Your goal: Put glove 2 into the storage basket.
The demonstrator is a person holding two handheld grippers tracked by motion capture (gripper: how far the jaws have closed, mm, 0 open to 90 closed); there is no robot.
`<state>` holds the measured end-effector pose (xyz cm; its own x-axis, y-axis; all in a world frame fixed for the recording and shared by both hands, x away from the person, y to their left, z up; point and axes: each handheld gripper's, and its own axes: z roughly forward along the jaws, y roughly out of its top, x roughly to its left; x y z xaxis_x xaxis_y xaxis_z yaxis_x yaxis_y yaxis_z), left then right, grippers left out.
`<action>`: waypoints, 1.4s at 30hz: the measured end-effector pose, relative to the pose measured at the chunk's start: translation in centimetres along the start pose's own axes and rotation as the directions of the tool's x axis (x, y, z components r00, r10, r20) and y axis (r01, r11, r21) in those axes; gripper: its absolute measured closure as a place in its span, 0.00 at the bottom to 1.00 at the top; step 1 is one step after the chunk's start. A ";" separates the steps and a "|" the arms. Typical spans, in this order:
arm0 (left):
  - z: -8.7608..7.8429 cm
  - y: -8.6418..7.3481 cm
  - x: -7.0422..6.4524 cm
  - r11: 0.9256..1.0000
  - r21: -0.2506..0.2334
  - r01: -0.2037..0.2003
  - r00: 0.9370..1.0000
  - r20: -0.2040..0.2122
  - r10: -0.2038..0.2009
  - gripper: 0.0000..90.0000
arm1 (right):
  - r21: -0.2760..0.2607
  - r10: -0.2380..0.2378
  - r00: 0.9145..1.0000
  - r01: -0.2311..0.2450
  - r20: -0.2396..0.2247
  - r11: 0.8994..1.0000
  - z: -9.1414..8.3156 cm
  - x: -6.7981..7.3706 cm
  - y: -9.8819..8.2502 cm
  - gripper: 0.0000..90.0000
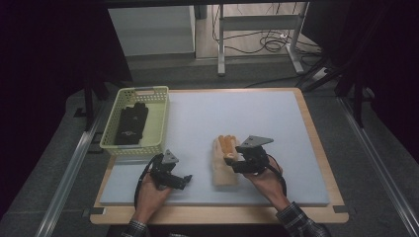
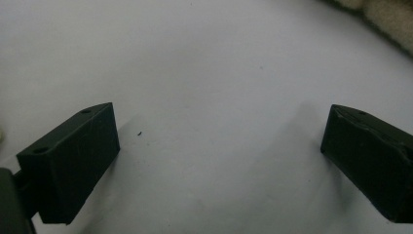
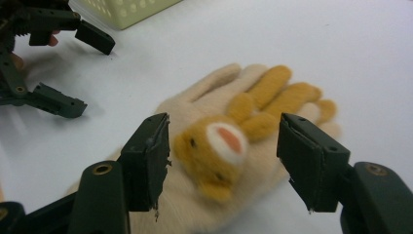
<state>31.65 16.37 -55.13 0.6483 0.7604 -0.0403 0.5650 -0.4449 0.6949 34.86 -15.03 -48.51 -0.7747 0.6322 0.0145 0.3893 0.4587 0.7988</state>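
A cream glove (image 1: 223,174) with an orange animal face and orange fingers lies flat on the pale mat (image 1: 237,113). My right gripper (image 1: 235,161) hovers low over it, open. In the right gripper view the jaws of my right gripper (image 3: 224,126) stand either side of the animal face (image 3: 220,146) on the glove (image 3: 204,95), apart from it. My left gripper (image 1: 185,180) rests open on the mat to the glove's left, nothing between its jaws. The left gripper view shows this left gripper (image 2: 220,117) over bare mat, with the glove's edge (image 2: 384,14) at top right.
A yellow perforated basket (image 1: 161,118) stands at the mat's far left and holds a black glove (image 1: 132,123). The basket's corner (image 3: 131,9) and my left gripper (image 3: 88,73) appear at the top left of the right gripper view. A wooden table edge (image 1: 222,213) frames the mat.
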 end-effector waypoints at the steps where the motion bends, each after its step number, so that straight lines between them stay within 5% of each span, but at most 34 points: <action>1: 0.0 0.0 0.0 1.000 0.000 0.000 1.000 0.000 0.000 0.01 | 0.000 0.002 1.000 -0.002 0.000 1.000 -0.5 -0.2 -0.2 0.42; 10: 0.0 0.0 0.0 1.000 0.002 -0.002 1.000 0.000 0.002 0.01 | 0.062 0.004 1.000 -0.003 -0.014 0.998 -1.9 -1.2 -3.6 0.83; 16: 0.0 0.0 0.0 1.000 0.001 -0.002 1.000 0.001 0.002 0.01 | 0.090 0.013 0.998 -0.007 -0.065 0.996 -1.3 -1.2 -5.3 0.96; 42: 0.0 0.0 0.0 1.000 0.003 -0.002 1.000 0.002 0.002 0.01 | 0.097 -0.031 0.989 0.046 -0.145 0.994 3.1 0.7 -3.9 0.97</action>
<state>31.65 16.39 -55.11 0.6503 0.7586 -0.0403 0.5651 -0.4475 0.6931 34.31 -14.40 -53.47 -0.8506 0.5202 0.0768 0.4000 0.5454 0.7366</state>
